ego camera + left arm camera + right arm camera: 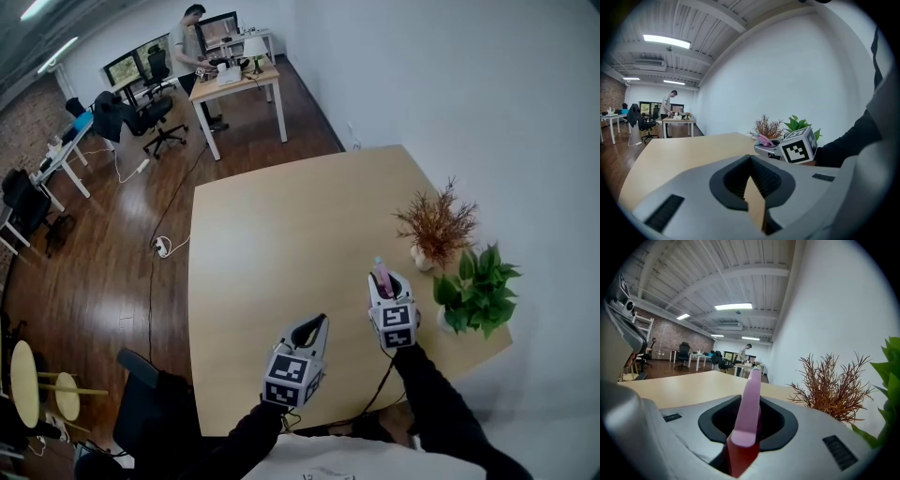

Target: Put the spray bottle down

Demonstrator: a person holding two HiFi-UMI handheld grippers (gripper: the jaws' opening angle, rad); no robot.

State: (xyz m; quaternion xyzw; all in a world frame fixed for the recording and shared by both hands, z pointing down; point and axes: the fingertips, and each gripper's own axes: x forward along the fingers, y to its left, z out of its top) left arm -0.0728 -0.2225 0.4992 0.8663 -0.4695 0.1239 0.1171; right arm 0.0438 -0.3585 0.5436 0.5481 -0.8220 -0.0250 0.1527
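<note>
My right gripper (386, 279) is shut on a pink spray bottle (381, 273), low over the tan table (272, 234) near its right side. In the right gripper view the bottle's pink top (749, 413) stands between the dark jaws and sticks out past them; the rest of the bottle is hidden. The left gripper view shows the same pink top (765, 139) in front of the right gripper's marker cube (799, 146). My left gripper (317, 326) hovers to the left of it, nearer the front edge. Its jaws meet at the tip (751, 158) with nothing in them.
A dried reddish plant (434, 225) and a green potted plant (478, 286) stand at the table's right edge by the white wall. Farther back are desks, office chairs and a person (192, 42). A cable (164, 246) lies on the wood floor to the left.
</note>
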